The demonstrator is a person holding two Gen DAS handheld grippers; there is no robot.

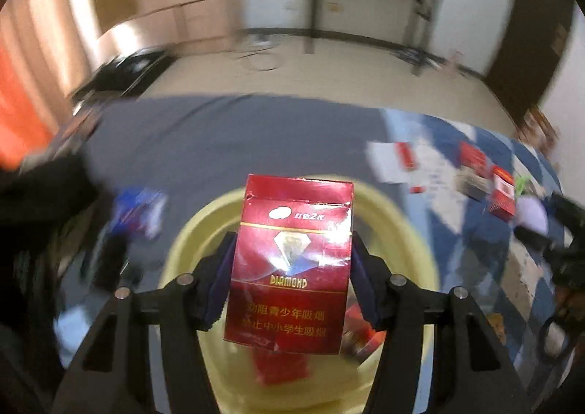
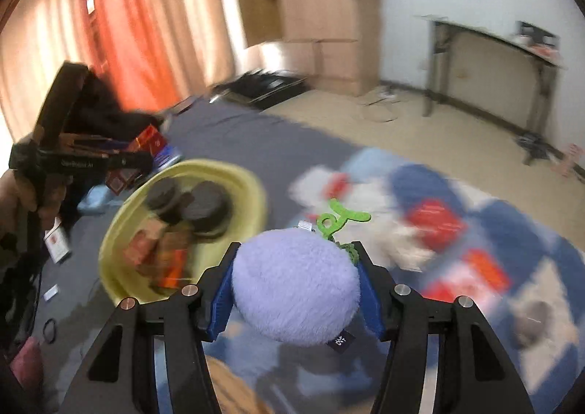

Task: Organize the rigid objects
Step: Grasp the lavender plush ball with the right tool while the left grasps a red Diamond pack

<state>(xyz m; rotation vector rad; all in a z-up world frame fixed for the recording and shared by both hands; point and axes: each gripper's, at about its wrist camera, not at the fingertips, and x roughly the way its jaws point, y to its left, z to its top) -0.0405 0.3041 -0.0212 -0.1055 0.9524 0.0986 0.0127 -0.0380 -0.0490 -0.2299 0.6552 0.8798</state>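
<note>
Left wrist view: the left gripper (image 1: 292, 278) clamps a red cigarette pack (image 1: 292, 264) upright by its 2 side edges, above the yellow basin (image 1: 395, 216).

Right wrist view: the right gripper (image 2: 296, 289) squeezes a lilac plush ball (image 2: 296, 282) over the blue patterned cloth (image 2: 512, 216), beside the basin's rim.

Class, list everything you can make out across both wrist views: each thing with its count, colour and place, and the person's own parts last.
Red cigarette pack: one, between the left gripper's pads, above the basin.
Lilac plush ball: one, green stem, between the right gripper's pads.
Pale yellow plastic basin: one, on the grey sheet, holding dark round lids and red boxes.
Loose red boxes: several, blurred, on the blue-and-white quilt.
Dark side table: one, by the white wall.
Left gripper: black, shut on the pack.
Right gripper: black, shut on the ball.
</note>
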